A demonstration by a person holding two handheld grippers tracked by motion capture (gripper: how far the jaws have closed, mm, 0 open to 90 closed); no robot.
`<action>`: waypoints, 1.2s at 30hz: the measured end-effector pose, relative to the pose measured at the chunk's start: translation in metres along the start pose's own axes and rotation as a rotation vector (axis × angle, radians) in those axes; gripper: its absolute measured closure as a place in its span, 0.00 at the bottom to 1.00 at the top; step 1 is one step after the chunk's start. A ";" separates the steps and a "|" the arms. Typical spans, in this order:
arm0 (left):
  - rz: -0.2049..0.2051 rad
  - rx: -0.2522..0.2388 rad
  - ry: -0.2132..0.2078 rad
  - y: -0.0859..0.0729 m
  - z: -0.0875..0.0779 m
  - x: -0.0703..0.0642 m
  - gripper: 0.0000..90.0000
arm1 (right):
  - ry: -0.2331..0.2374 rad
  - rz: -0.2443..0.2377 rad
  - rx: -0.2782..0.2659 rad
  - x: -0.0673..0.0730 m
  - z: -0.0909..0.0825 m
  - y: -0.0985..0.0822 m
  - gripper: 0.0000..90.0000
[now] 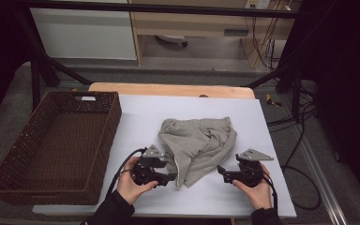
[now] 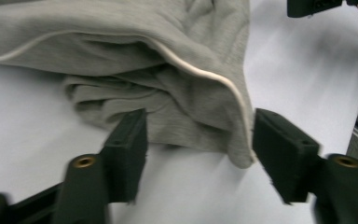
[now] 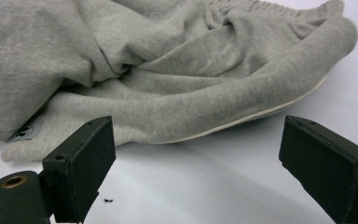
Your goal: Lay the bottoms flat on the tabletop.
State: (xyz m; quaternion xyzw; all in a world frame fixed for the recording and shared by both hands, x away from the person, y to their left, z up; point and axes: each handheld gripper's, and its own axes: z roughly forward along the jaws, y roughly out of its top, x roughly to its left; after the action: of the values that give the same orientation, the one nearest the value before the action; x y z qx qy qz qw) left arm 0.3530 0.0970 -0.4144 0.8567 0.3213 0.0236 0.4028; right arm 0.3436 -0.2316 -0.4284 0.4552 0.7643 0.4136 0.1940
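Because the white table cover [image 1: 136, 117] leaves the wicker basket [image 1: 51, 145] at its left edge with its mouth up and nothing in it, it appears set there to receive the crumpled grey garment [image 1: 199, 143], which lies bunched at the middle of the cover, between the two tools. The left gripper [image 1: 171, 177] sits at the garment's near corner with jaws parted, the piped hem [image 2: 223, 84] between them yet not pinched, apparently lined up for a grasp; the right gripper [image 1: 221, 169] stands open just short of the opposite fold, holding nothing
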 end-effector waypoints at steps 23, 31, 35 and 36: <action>-0.032 0.029 0.008 -0.006 0.004 -0.004 0.92 | 0.145 -0.080 0.064 0.046 0.021 0.003 0.24; -0.054 -0.012 0.027 0.000 -0.022 0.009 0.92 | 0.236 -0.138 0.098 0.072 0.035 0.002 0.39; -0.060 -0.022 0.037 0.002 -0.029 0.012 0.92 | 0.262 -0.152 0.119 0.083 0.044 0.001 0.47; -0.065 -0.026 0.041 0.002 -0.030 0.013 0.92 | 0.267 -0.156 0.124 0.086 0.046 0.001 0.48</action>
State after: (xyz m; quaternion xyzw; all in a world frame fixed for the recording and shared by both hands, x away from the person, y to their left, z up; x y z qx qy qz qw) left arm 0.3555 0.1239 -0.3953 0.8399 0.3569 0.0322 0.4077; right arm 0.3312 -0.1368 -0.4469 0.3465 0.8404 0.4060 0.0937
